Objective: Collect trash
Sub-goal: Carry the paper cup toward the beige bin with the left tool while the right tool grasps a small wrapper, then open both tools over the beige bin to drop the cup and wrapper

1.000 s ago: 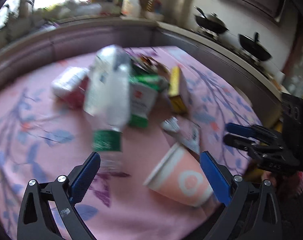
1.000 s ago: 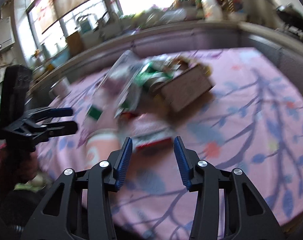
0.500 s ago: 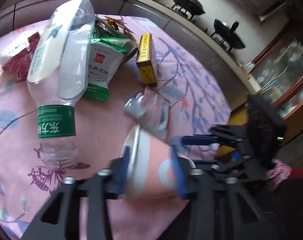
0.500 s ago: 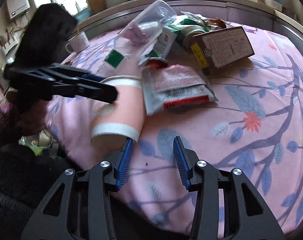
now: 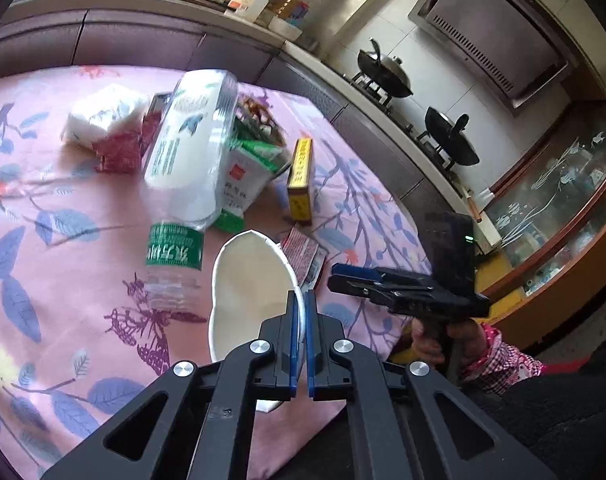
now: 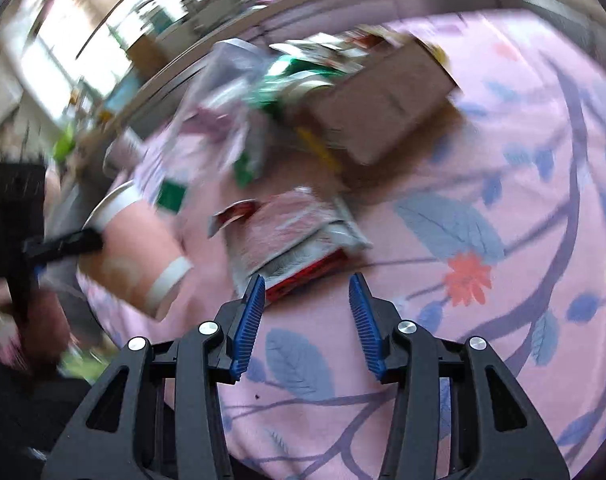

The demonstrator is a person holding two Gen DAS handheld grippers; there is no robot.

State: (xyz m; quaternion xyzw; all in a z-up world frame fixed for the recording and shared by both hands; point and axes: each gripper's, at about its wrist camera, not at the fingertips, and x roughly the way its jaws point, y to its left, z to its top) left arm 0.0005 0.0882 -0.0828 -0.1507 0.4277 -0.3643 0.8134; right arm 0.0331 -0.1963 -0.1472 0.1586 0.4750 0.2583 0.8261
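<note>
A pink paper cup (image 5: pixel 251 292) lies tipped at the near edge of the pink flowered tablecloth (image 5: pixel 63 280), its white inside facing the left wrist camera. My left gripper (image 5: pixel 300 296) is shut on the cup's rim, one pad inside and one outside. In the blurred right wrist view the same cup (image 6: pixel 139 256) shows pink with white bands at the left, held by the left gripper (image 6: pixel 91 238). My right gripper (image 6: pixel 307 280) is open and holds nothing; it hovers just short of a red and silver wrapper (image 6: pixel 299 236). It also appears beside the cup as the right gripper (image 5: pixel 337 276).
More trash lies mid-table: a crushed clear bottle (image 5: pixel 191 148) with a green label, a green and white packet (image 5: pixel 243 176), a yellow box (image 5: pixel 301 180), a tissue pack (image 5: pixel 103 116), a brown carton (image 6: pixel 383 108). A counter with woks (image 5: pixel 383 72) runs behind.
My left gripper went from wide open around the cup to shut on its rim, and the cup's mouth now faces the camera. The right gripper dropped closer to the red and silver wrapper.
</note>
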